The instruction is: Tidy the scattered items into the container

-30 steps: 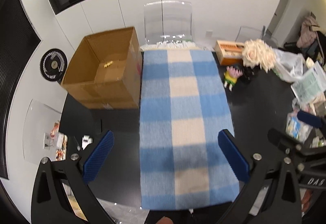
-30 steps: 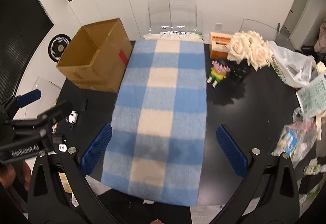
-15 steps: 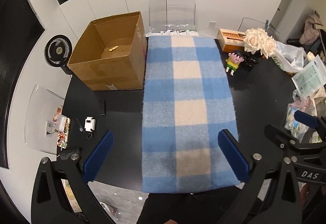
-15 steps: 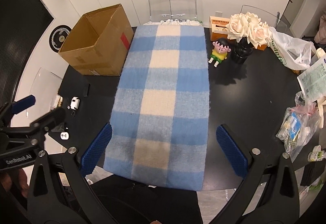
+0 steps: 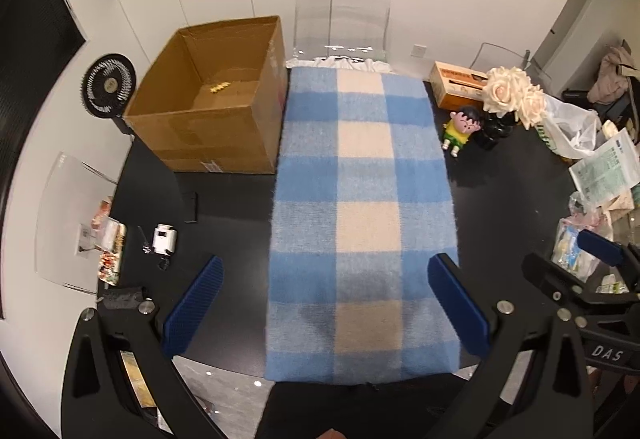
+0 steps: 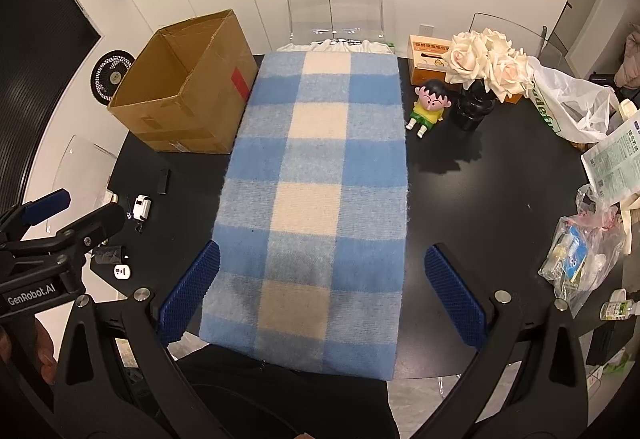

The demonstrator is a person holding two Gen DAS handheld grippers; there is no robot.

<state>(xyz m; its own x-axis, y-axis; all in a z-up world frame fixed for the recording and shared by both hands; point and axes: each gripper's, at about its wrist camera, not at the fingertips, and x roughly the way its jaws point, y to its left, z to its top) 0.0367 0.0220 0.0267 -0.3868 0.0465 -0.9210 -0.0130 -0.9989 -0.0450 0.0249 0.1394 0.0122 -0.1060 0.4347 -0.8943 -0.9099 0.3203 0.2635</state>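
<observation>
I am looking down on a round black tabletop [image 5: 500,207]. A long blue and cream checked blanket [image 5: 360,207] lies flat down its middle, its near end hanging over the edge. At the far left, touching the blanket's edge, stands an open cardboard box [image 5: 208,107] with a small yellow item [image 5: 219,87] on its floor. On the right of the blanket, at the far side, a small cartoon doll [image 6: 430,107] sits just beside a black vase of cream roses [image 6: 482,79], with an orange carton [image 5: 458,89] behind them. Plastic bags [image 6: 576,259] crowd the right rim. A small white gadget [image 5: 164,238] lies at the left. My left gripper [image 5: 326,305] and right gripper [image 6: 322,297] both hover above the blanket's near end, jaws spread wide and holding nothing.
</observation>
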